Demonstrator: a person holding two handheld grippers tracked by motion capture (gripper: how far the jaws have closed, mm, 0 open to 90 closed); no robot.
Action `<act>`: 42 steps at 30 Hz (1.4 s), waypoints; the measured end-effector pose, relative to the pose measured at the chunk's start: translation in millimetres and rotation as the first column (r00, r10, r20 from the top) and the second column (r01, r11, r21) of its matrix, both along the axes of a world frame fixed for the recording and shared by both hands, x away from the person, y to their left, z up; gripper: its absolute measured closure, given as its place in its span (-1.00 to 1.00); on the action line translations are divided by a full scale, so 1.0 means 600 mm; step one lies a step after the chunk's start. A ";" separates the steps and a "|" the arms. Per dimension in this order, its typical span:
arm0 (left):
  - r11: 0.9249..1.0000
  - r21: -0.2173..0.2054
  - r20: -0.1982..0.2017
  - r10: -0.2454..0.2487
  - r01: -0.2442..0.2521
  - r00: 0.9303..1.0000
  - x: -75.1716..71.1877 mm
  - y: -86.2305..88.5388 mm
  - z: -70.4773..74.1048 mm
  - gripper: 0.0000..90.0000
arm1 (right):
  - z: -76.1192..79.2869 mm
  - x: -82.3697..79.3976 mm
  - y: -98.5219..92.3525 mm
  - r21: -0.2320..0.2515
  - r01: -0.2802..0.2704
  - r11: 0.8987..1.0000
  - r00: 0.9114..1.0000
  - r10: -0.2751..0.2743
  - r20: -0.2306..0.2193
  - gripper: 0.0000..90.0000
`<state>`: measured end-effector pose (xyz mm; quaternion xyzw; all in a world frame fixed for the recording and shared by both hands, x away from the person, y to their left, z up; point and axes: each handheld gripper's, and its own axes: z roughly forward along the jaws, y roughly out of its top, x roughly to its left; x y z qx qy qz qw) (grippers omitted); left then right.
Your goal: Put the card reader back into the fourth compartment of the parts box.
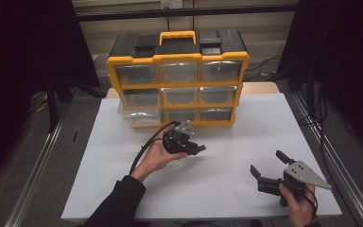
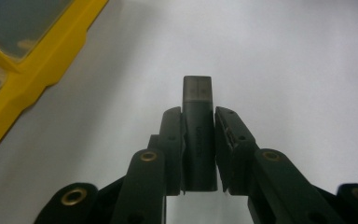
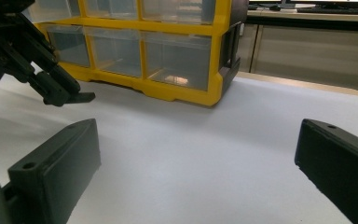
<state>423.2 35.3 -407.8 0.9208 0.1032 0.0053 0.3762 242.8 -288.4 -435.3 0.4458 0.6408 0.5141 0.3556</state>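
from the high view, my left gripper [image 1: 199, 148] sits over the middle of the white table [image 1: 246, 123], just in front of the yellow and black drawer cabinet [image 1: 177, 78], whose bottom-left clear drawer [image 1: 139, 115] stands pulled out a little. a small dark block [image 1: 201, 148] pokes out from between its jaws, too small here to name more closely. my right gripper [image 1: 268, 165] rests near the table's front right corner, well apart from the left one, its jaws spread wide with nothing between them. in the left gripper view, my jaws are drawn in close and pinch a narrow dark rectangular block [image 2: 198, 135] by its long sides; its grey tip reaches past the pads, above the white table [image 2: 298, 60], and the yellow edge of the cabinet [image 2: 37, 79] runs along the upper left. in the right gripper view, my two jaws stand far apart over bare table [image 3: 191, 158], holding nothing; the cabinet [image 3: 168, 51] stands ahead, and my left gripper [image 3: 77, 98] hangs at the upper left with the block's [image 3: 83, 98] end showing at its tip, clear of the tabletop.
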 end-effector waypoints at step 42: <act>0.987 -0.163 0.106 0.021 -0.003 0.994 -0.065 0.077 0.076 0.64 | 0.000 -0.002 0.000 0.006 -0.001 1.000 1.000 0.001 0.004 -1.00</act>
